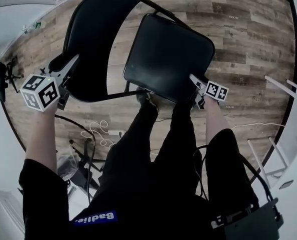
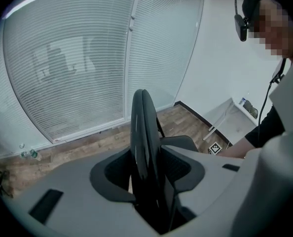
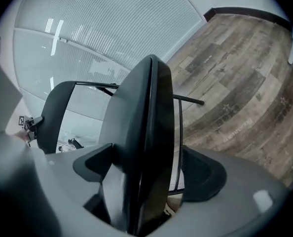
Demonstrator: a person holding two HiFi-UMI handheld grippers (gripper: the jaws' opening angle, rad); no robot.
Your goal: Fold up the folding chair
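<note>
Both forearms reach forward and down. The left gripper (image 1: 71, 64) is clamped on the thin edge of the chair backrest (image 1: 96, 34). The right gripper (image 1: 196, 82) gapes wide. The chair seat (image 1: 168, 54) edge stands between its jaws, with a gap beside one pad, above the wood floor (image 1: 248, 44).

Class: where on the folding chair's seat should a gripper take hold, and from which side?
Take the seat by its thin near edge at the right corner, coming in from that near side with one jaw on each face: it is a flat, slim slab. The right gripper straddles it there, jaws apart.
</note>
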